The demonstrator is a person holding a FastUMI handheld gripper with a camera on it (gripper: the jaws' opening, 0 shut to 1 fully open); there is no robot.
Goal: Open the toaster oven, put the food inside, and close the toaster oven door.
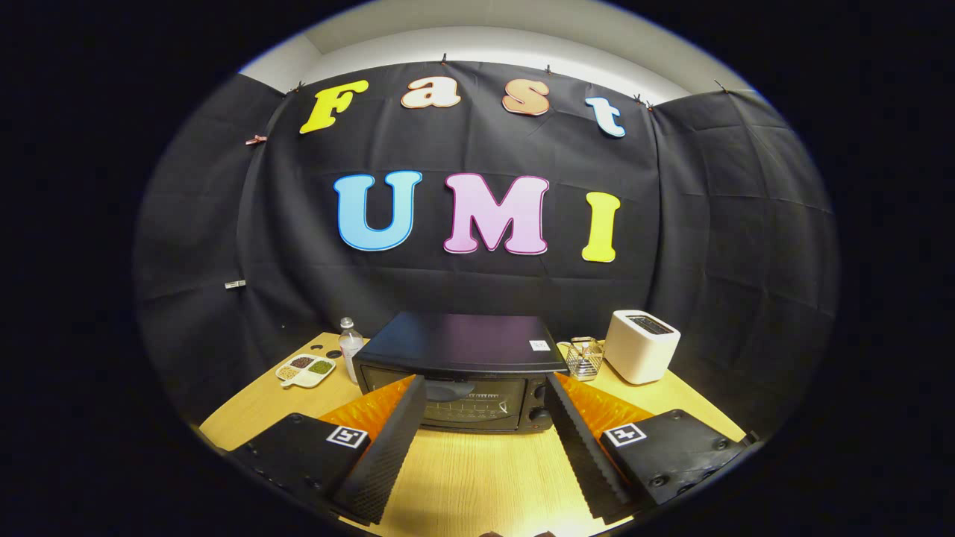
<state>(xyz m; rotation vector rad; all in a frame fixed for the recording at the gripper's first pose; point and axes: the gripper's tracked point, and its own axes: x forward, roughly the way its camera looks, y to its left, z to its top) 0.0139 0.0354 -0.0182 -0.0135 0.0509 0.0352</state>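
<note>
Black boxy toaster oven (462, 365) sits mid-table on the light wooden tabletop (477, 470), door facing the camera and apparently closed. Glass front shows a wire rack faintly behind it; dark handle runs across the top of the door, two round knobs stacked on the right side of the front panel. Small white sticker on the top panel's right corner. Top is flat and glossy.

Gripper (481, 440) is spread wide, holding nothing. Both ribbed black fingers (384, 455) frame the oven's front, tips near the door but I judge not touching.

Risks from here, as I read it:
- Handle is low-contrast, black on black. Easy to close on the door edge instead of the bar and slip off.
- Door likely hinges at the bottom; pulling straight back rather than down-and-out could drag the whole oven across the table, since nothing seems to anchor it.
- No food item identifiable in view. The white divided dish of grains (306, 371) left of the oven might be it; can't tell.
- Clear plastic bottle (349, 344) stands just beside the oven's left rear corner; a sideways shove of the oven tips it.
- Wire mesh basket (583, 358) and white pop-up toaster (642, 345) sit to the right, close enough to catch a wide swing.
</note>
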